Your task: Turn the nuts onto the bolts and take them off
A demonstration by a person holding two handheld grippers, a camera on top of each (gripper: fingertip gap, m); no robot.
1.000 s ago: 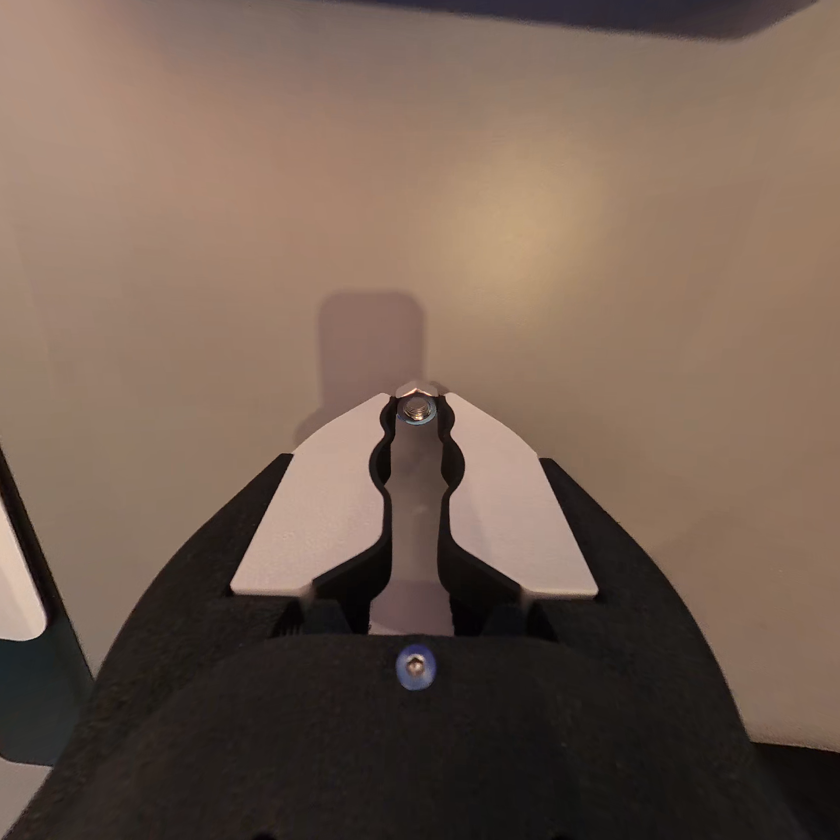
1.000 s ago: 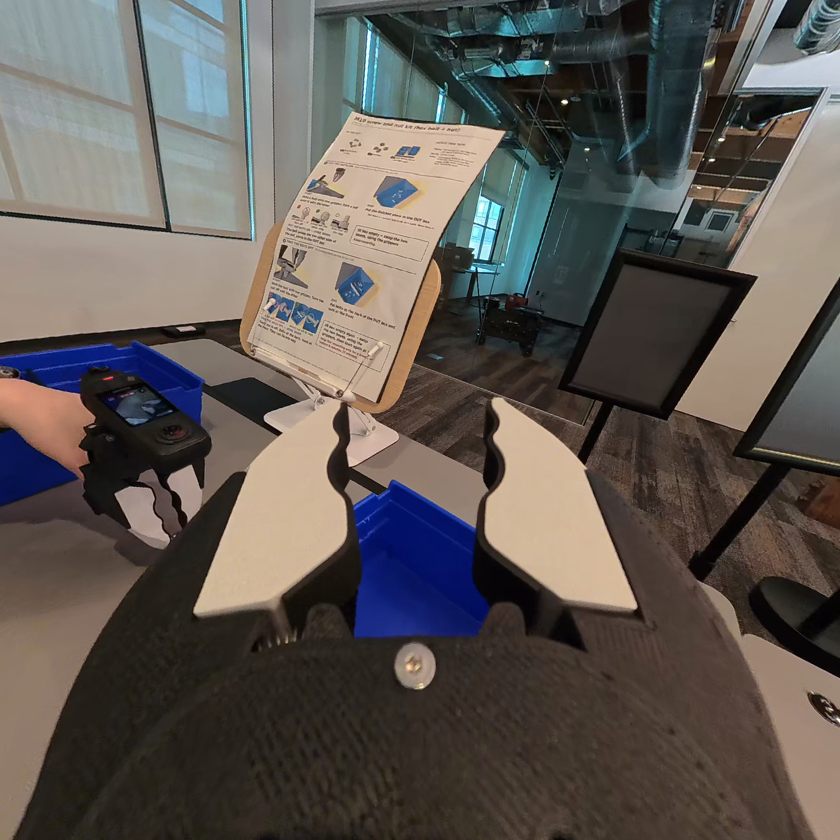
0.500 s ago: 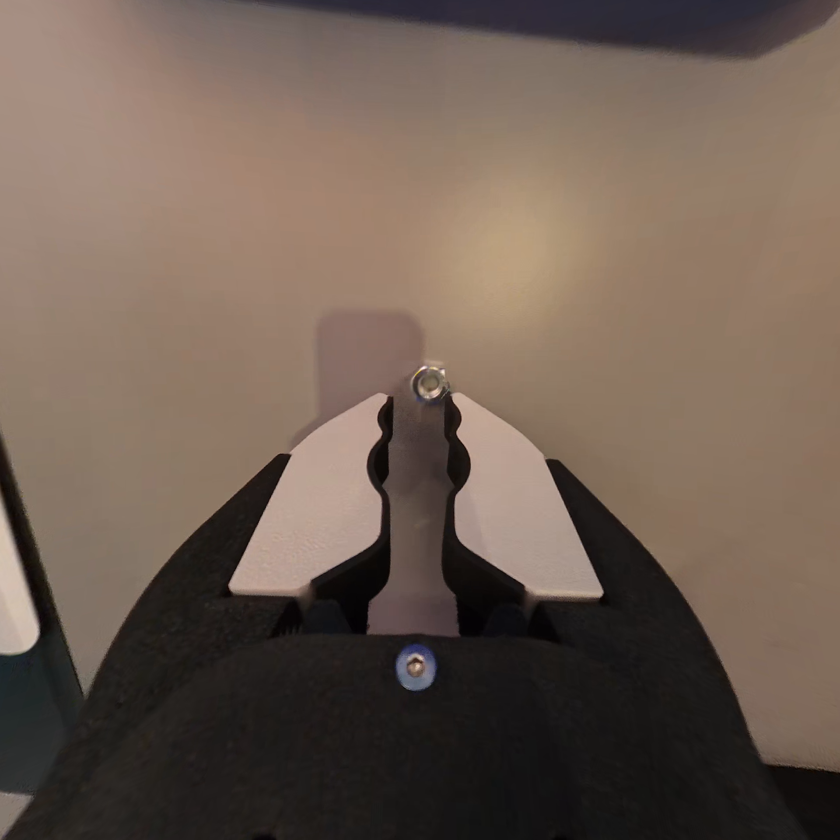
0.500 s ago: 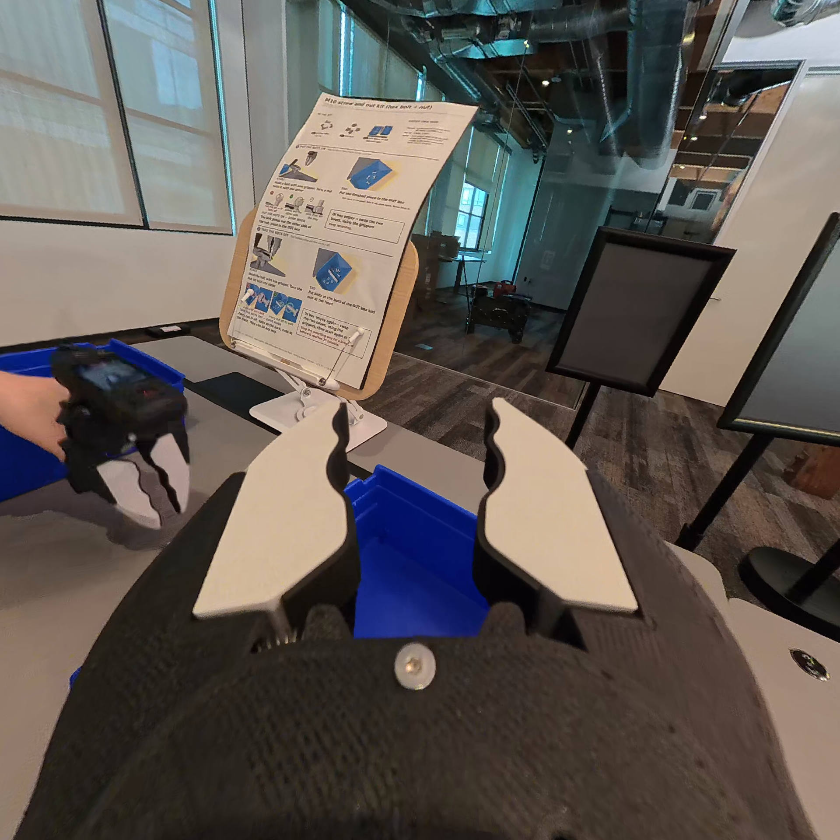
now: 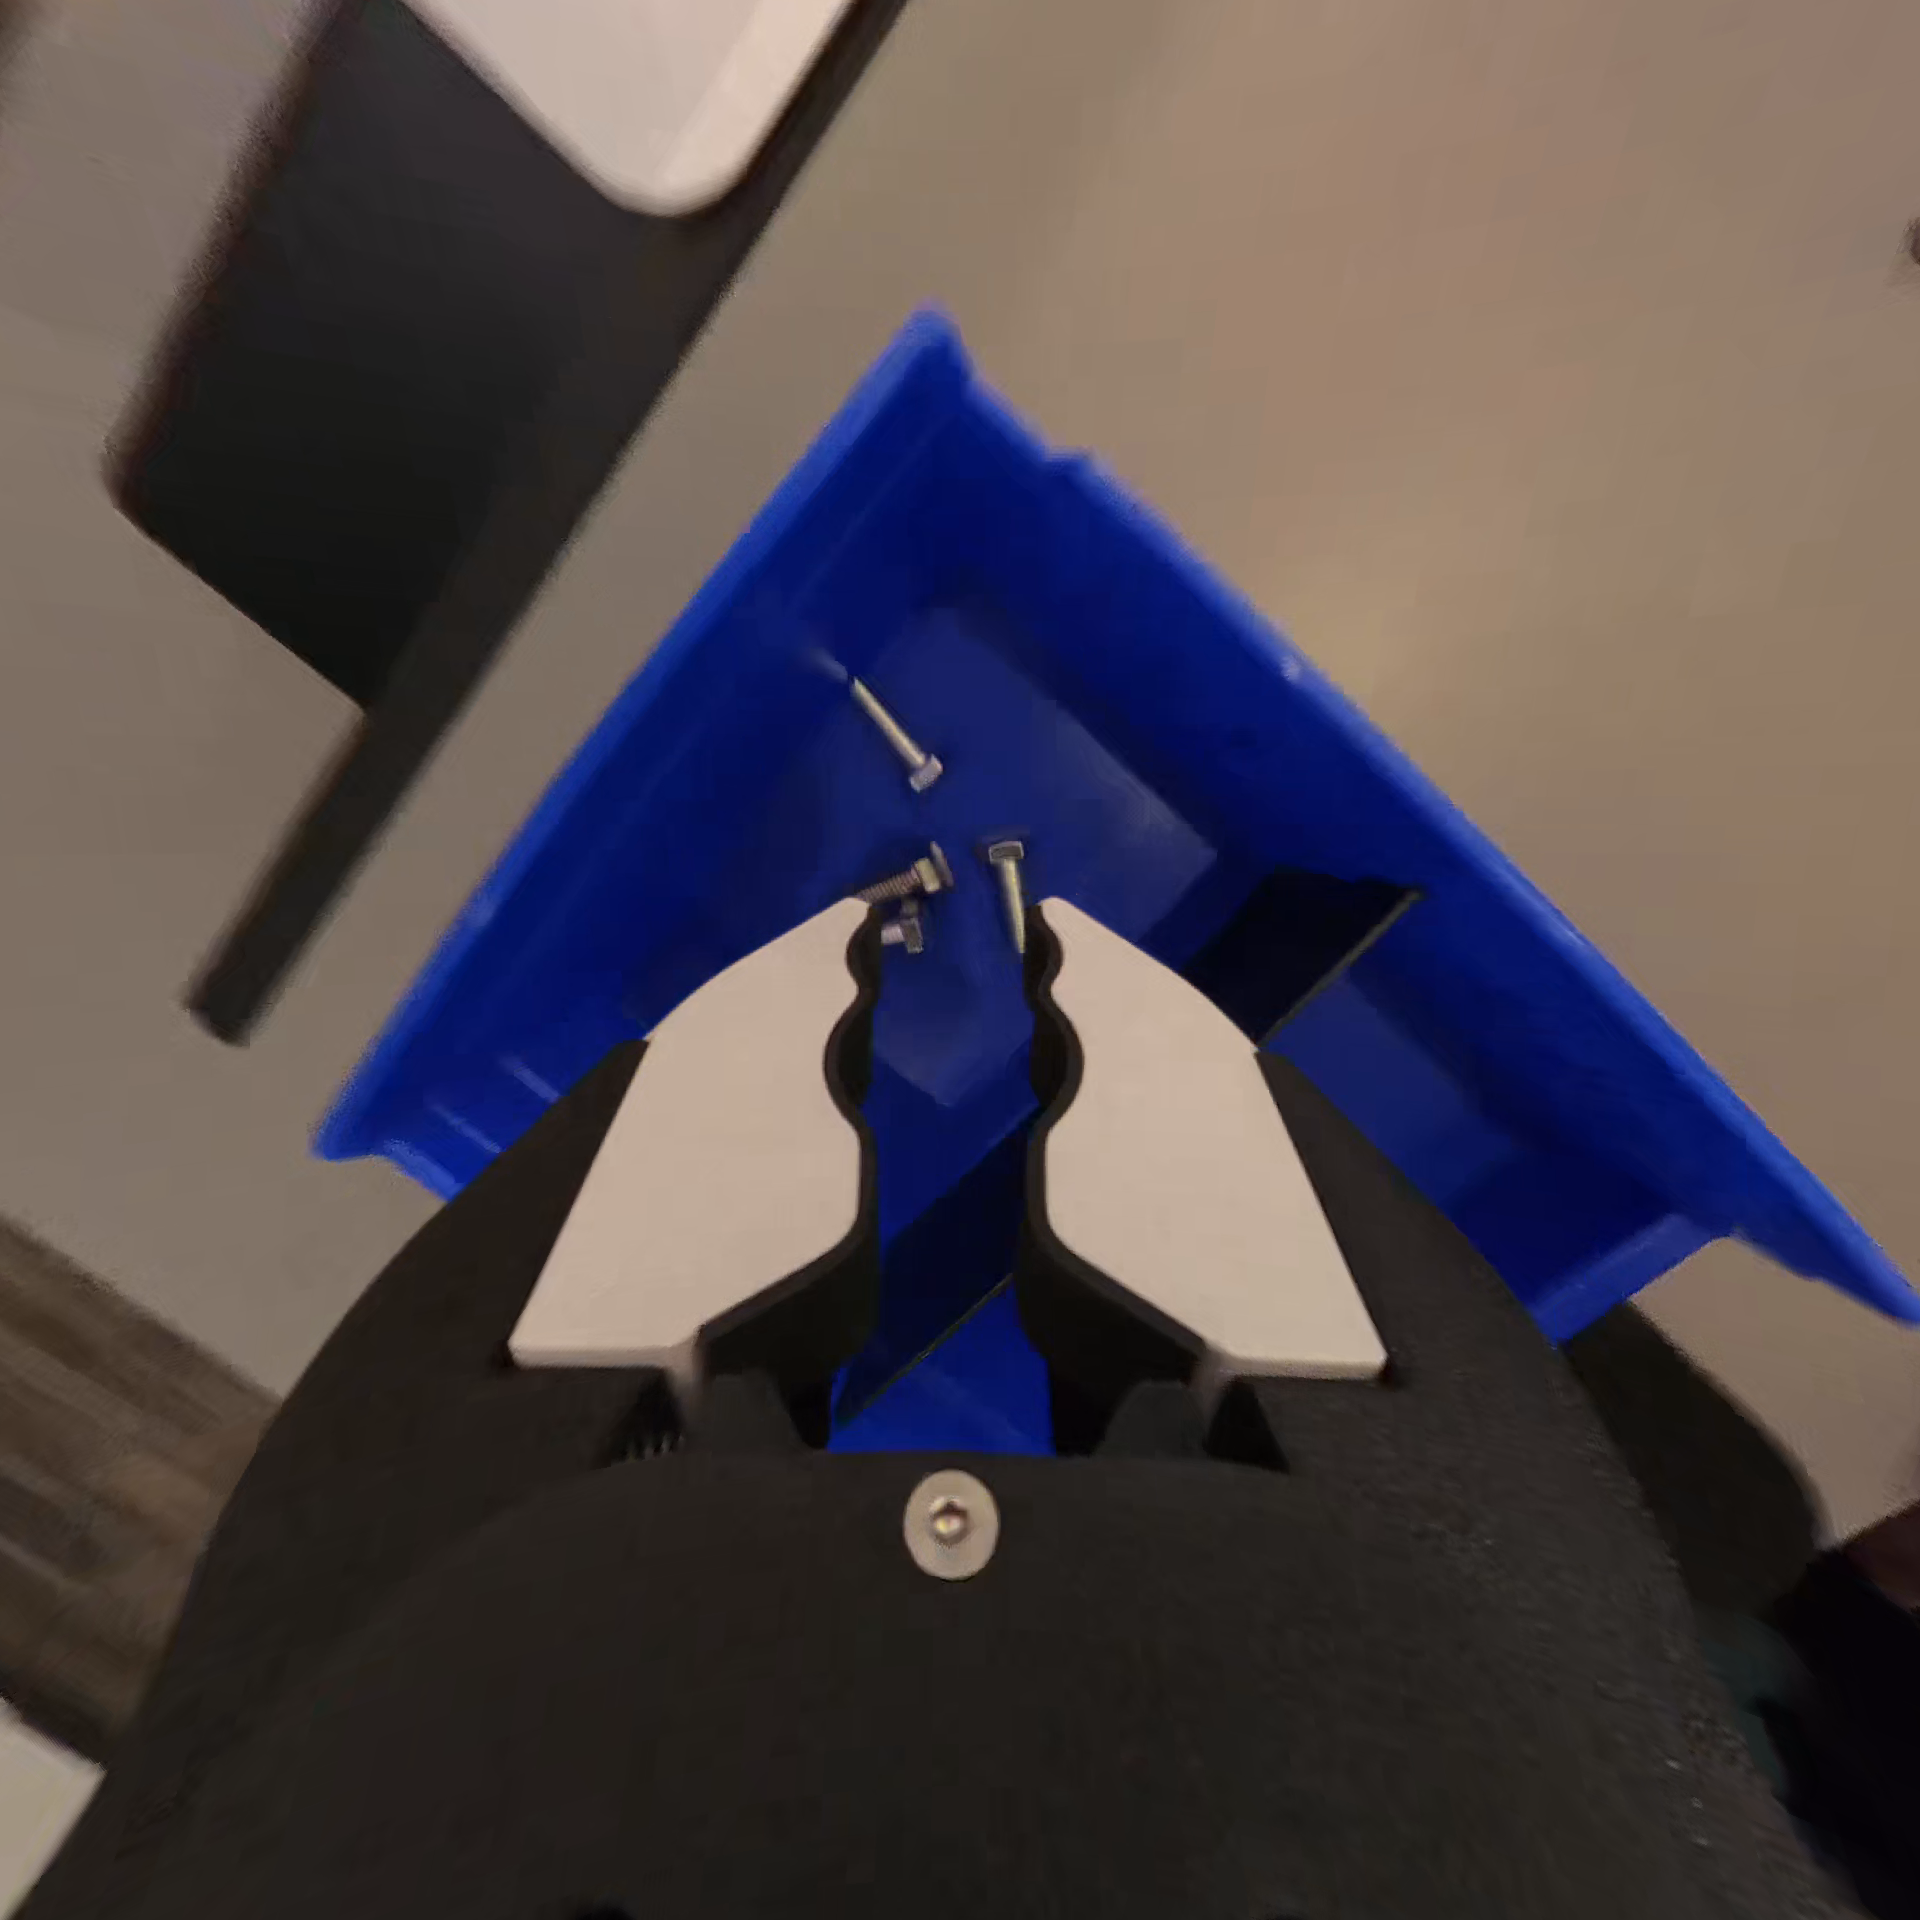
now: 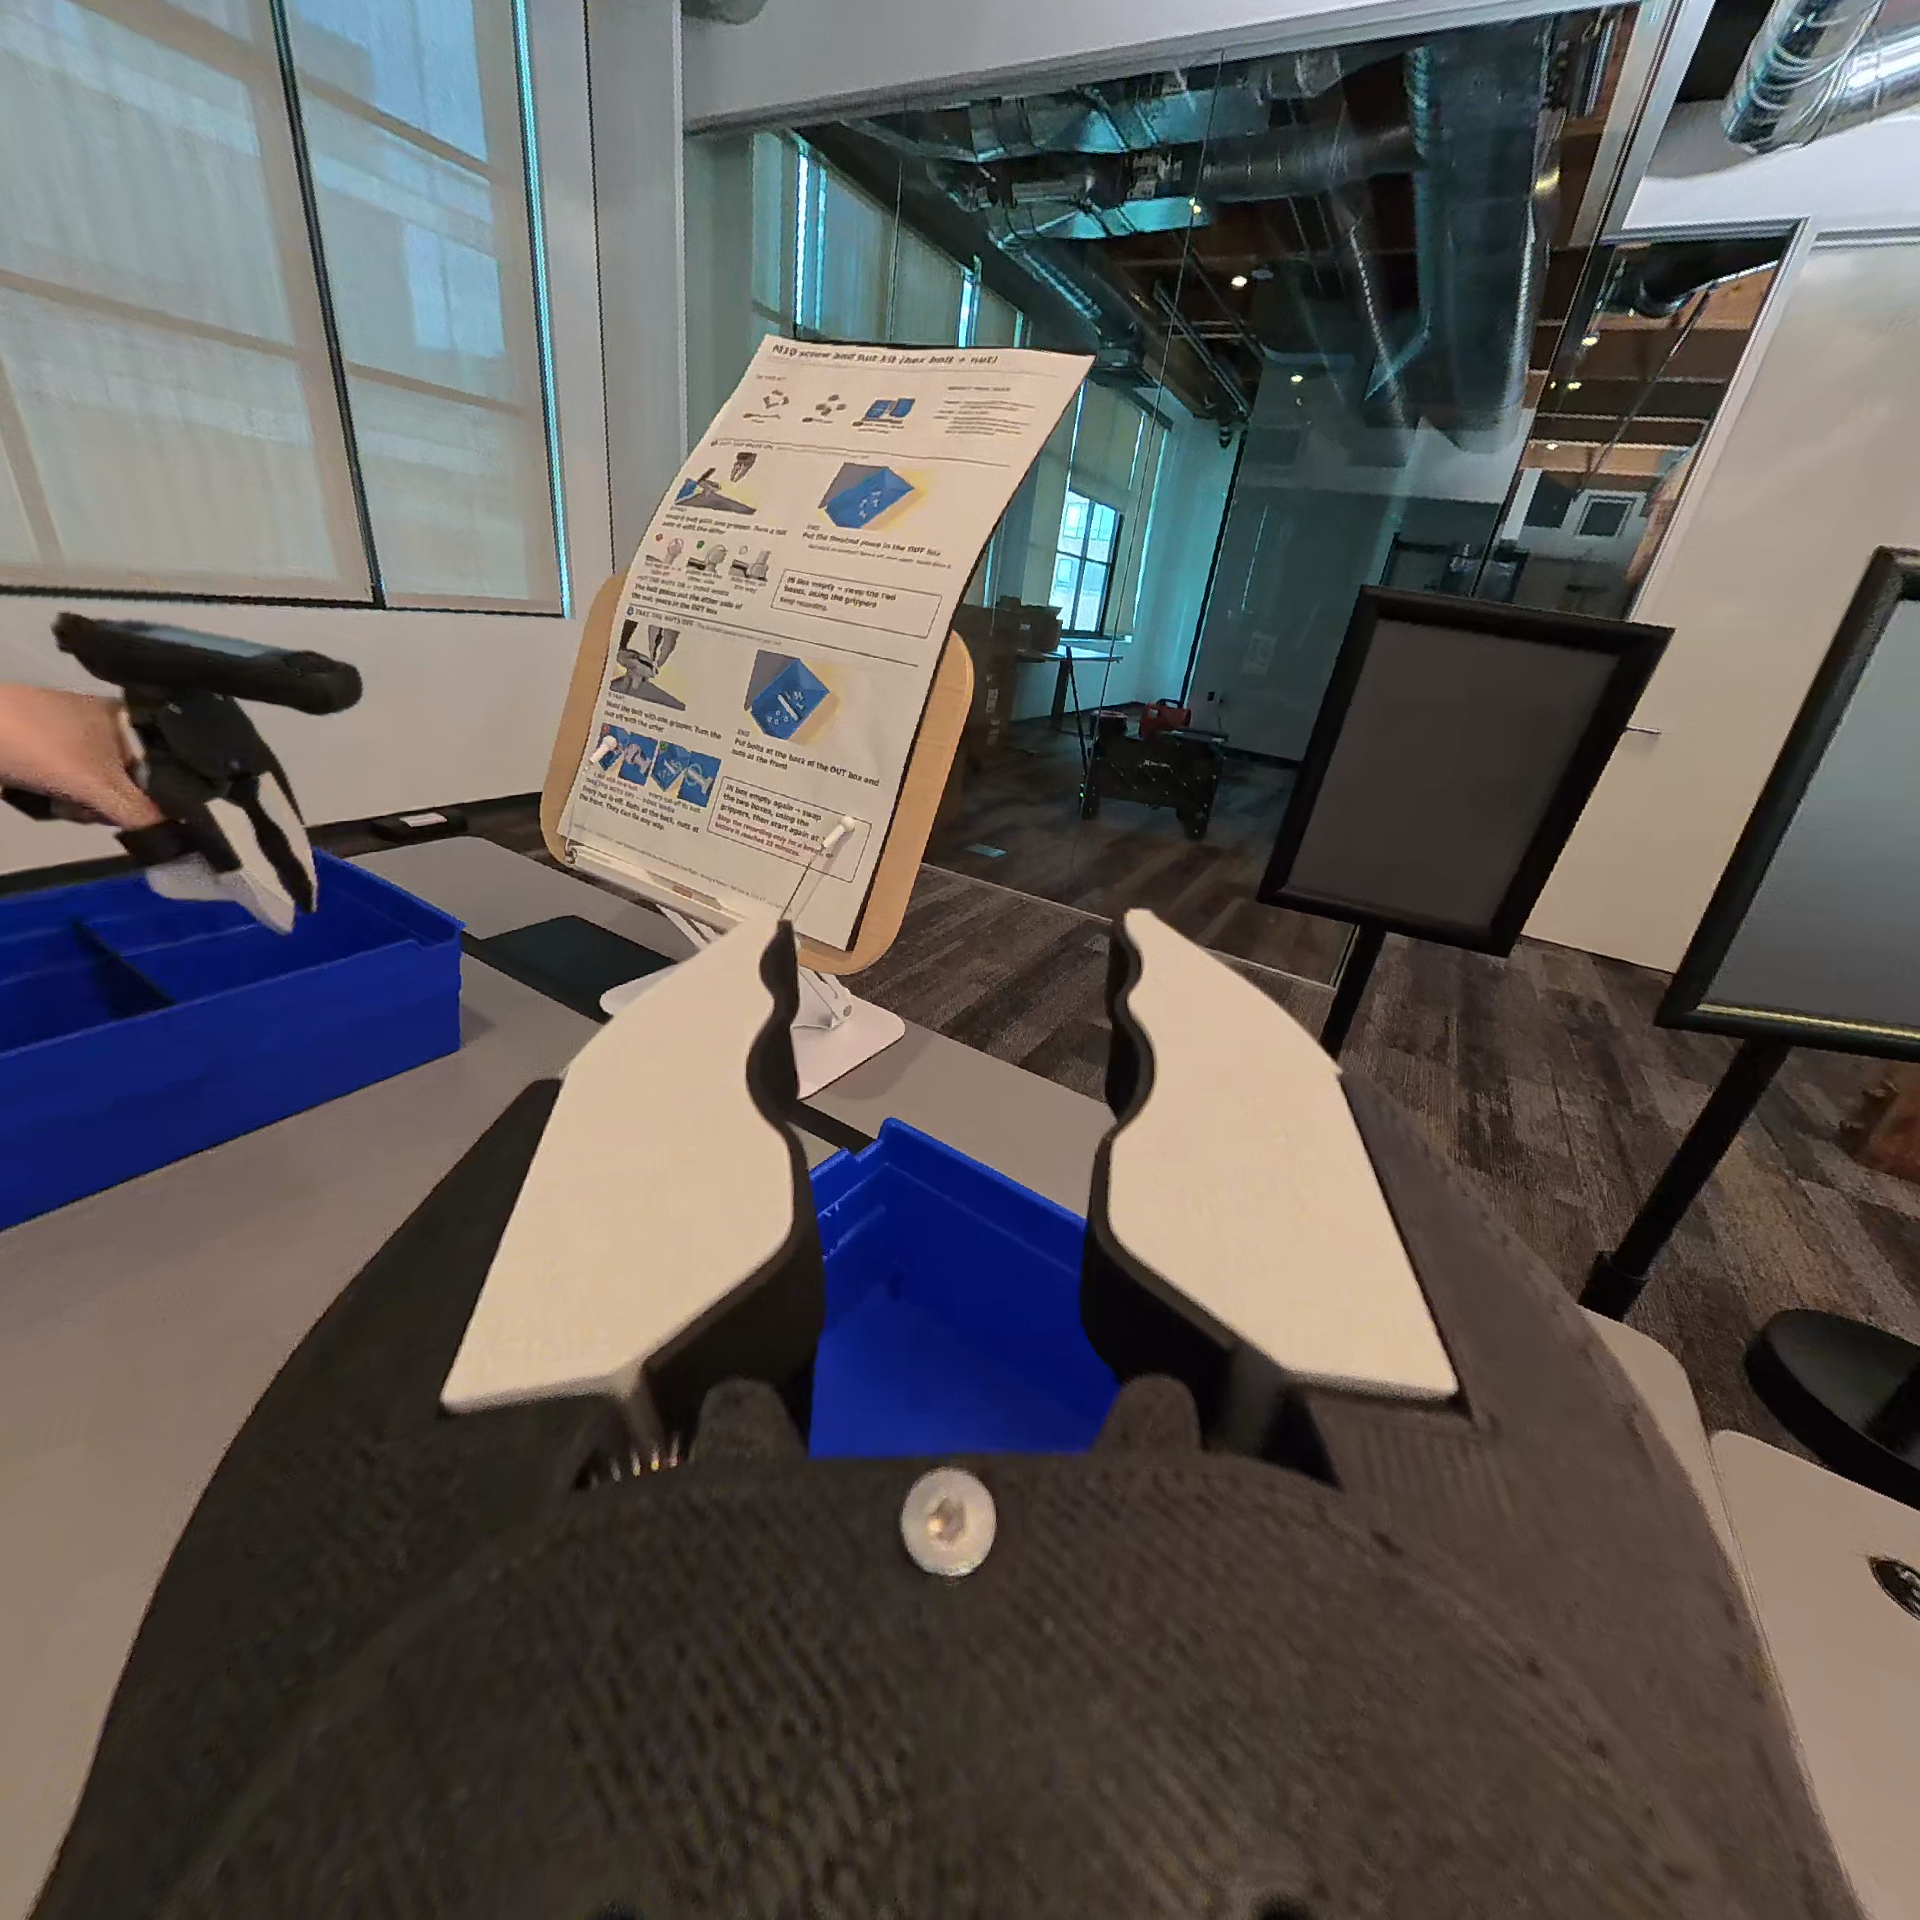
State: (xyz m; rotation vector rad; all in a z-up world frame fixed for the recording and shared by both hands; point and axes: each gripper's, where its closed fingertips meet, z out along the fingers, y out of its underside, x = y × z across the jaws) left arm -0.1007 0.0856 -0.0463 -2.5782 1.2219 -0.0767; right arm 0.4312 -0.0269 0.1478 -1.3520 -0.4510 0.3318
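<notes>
Four small bolts lay loose on the floor of the blue bin, on the far side of its dark divider; no nut could be made out in the blurred left wrist view. The left gripper hung just above them, its jaws partly open and empty. Such bolts would likely be light, rigid and slick, prone to roll, so a grip across the threaded shank near the head looked safest. Two bolts lay close together under the jaws and could be caught as a pair; the divider and bin walls crowded the approach. The right gripper waited with jaws wide open and empty over a second blue bin, near the instruction sheet standing on the table.
</notes>
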